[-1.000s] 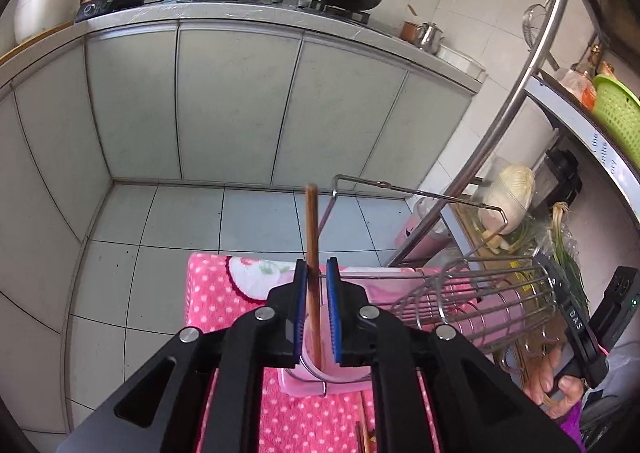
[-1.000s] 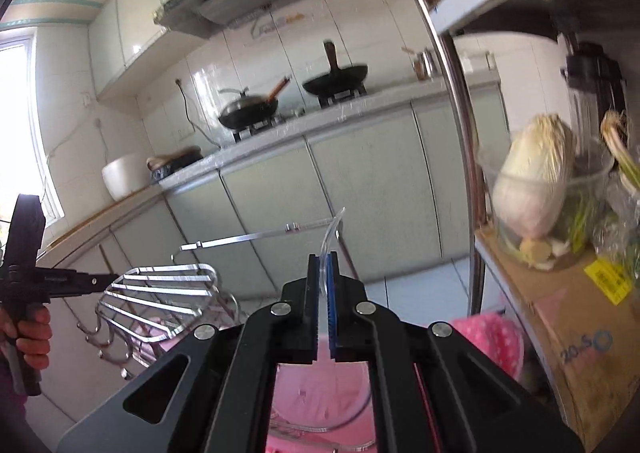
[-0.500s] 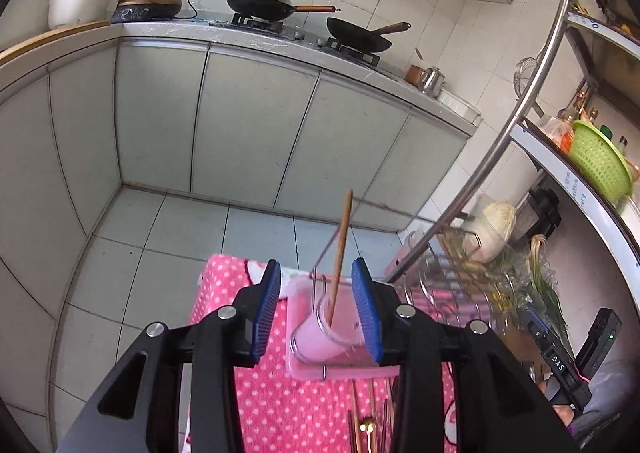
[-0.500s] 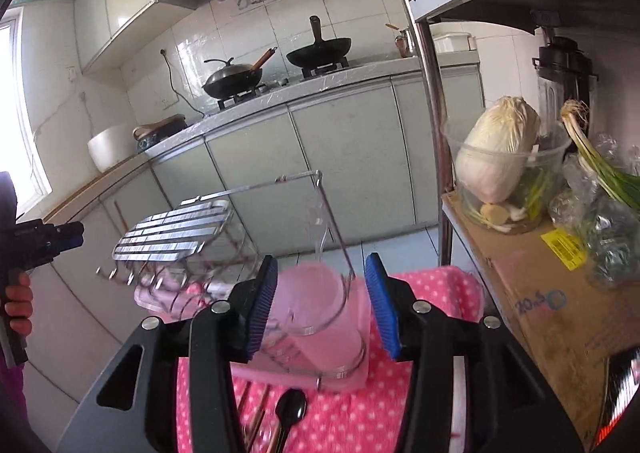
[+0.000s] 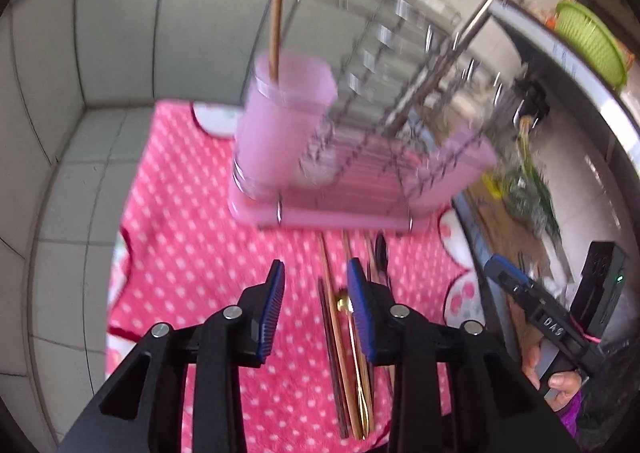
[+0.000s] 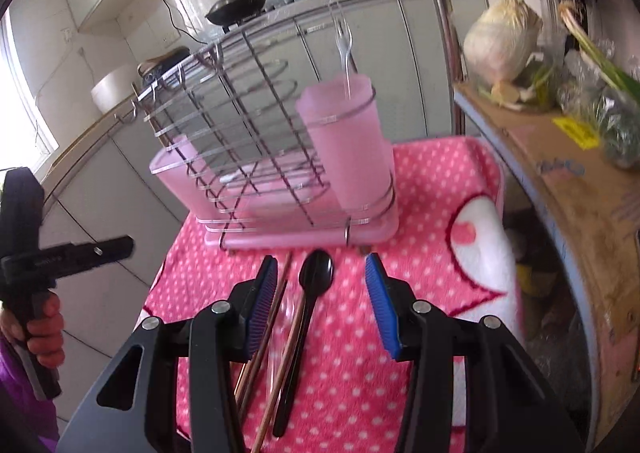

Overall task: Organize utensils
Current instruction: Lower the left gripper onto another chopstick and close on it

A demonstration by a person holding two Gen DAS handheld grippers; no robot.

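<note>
Pink cups: you have two (image 6: pixel 346 145) (image 6: pixel 176 169), one at each end of the wire rack (image 6: pixel 240 125), which stands on its pink drip tray (image 6: pixel 304 235); each upright cup is there to take handles dropped in from above.
Wooden chopstick: one (image 5: pixel 277 9) stands in the cup nearest your left gripper, leaning on the rim, so that end looks reserved for sticks.
Clear fork: one (image 6: pixel 343 49) stands tines-up in the cup nearest your right gripper.
Loose utensils: they lie on the polka-dot cloth (image 6: pixel 420 213) just in front of the tray, handles pointing toward you, which makes them easy to pinch lengthwise.
Count on the cloth: one black spoon (image 6: pixel 310 293), one gold-coloured piece (image 5: pixel 356 337), at least three chopsticks (image 6: pixel 276 309); blur and overlap keep you from an exact count.
Left gripper: your fingers (image 5: pixel 316 289) are apart, holding nothing, hovering over the chopsticks and the gold piece.
Right gripper: your fingers (image 6: pixel 322 281) are spread wide and empty, straddling the black spoon's bowl.
Judgement: sorting has only begun, since two items are housed and the bundle remains out.
Caution: the sticks lie touching one another, so a pinch may lift more than one.
</note>
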